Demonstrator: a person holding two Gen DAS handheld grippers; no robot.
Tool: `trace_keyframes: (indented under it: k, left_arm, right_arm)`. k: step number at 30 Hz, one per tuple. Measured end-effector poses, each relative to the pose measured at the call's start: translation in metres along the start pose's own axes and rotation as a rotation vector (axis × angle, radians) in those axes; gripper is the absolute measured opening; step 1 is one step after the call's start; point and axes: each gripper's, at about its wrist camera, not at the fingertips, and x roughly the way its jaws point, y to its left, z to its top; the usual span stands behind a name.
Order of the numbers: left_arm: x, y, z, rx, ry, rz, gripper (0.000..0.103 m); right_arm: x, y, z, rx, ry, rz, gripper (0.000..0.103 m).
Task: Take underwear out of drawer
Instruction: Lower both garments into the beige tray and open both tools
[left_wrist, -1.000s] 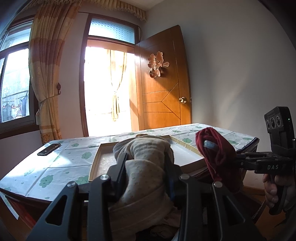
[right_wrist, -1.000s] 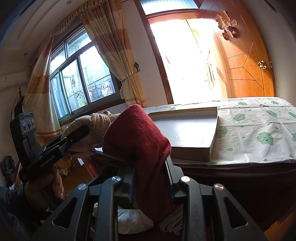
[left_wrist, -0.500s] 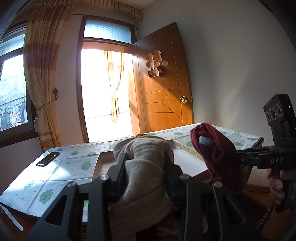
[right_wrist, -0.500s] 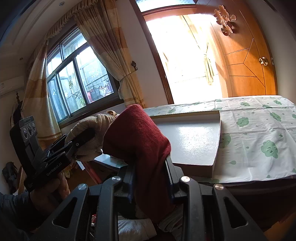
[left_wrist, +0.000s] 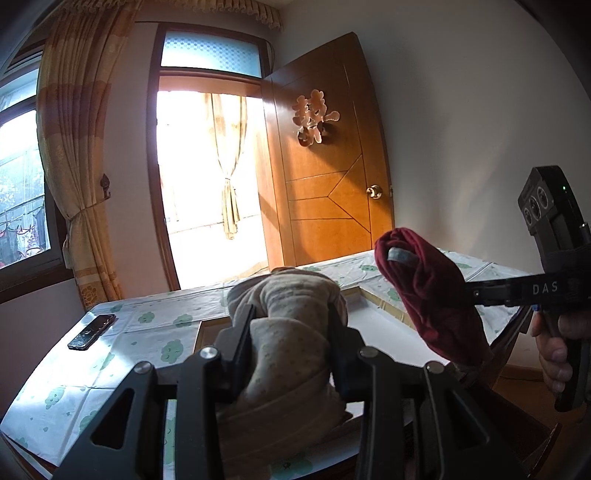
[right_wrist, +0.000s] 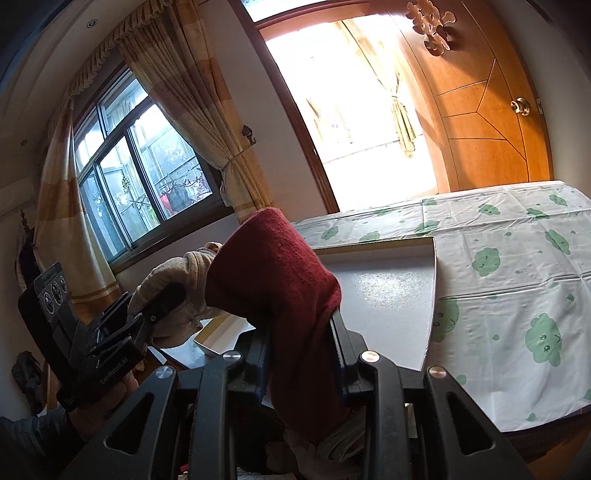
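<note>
— So what is each tool gripping?
— Left tool (left_wrist: 291, 339) is clamped on the beige underwear (left_wrist: 288, 332); right tool (right_wrist: 301, 350) is clamped on the dark red underwear (right_wrist: 273, 280).
— Where are the garments?
— Both hang in the air at the near edge of the tabletop (left_wrist: 147, 332), over a shallow white tray (right_wrist: 391, 295). A phone (left_wrist: 90, 331) lies far left.

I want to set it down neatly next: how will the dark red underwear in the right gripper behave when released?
Probably floppy: the dark red underwear droops over the right gripper and hangs below it. Likely light, since it hangs from one pinch. Its fuzzy knit looks grippy, so it should slump in a heap rather than slide.
</note>
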Motion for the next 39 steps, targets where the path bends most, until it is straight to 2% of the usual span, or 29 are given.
trace_keyframes:
  k: [5, 15, 22, 39]
  left_arm:
    - [0.023, 0.001, 0.015, 0.006, 0.007, 0.012, 0.035]
    - [0.079, 0.013, 0.024, -0.067, 0.086, 0.017, 0.035]
    - [0.108, 0.012, 0.030, -0.075, 0.126, 0.021, 0.035]
    - [0.169, 0.007, 0.034, -0.183, 0.227, 0.036, 0.035]
  right_arm:
    - [0.022, -0.010, 0.020, 0.039, 0.020, -0.009, 0.030]
    - [0.068, -0.037, 0.045, 0.123, 0.075, -0.050, 0.030]
    - [0.091, -0.057, 0.054, 0.192, 0.108, -0.080, 0.030]
    - [0.127, -0.093, 0.066, 0.292, 0.187, -0.186, 0.031]
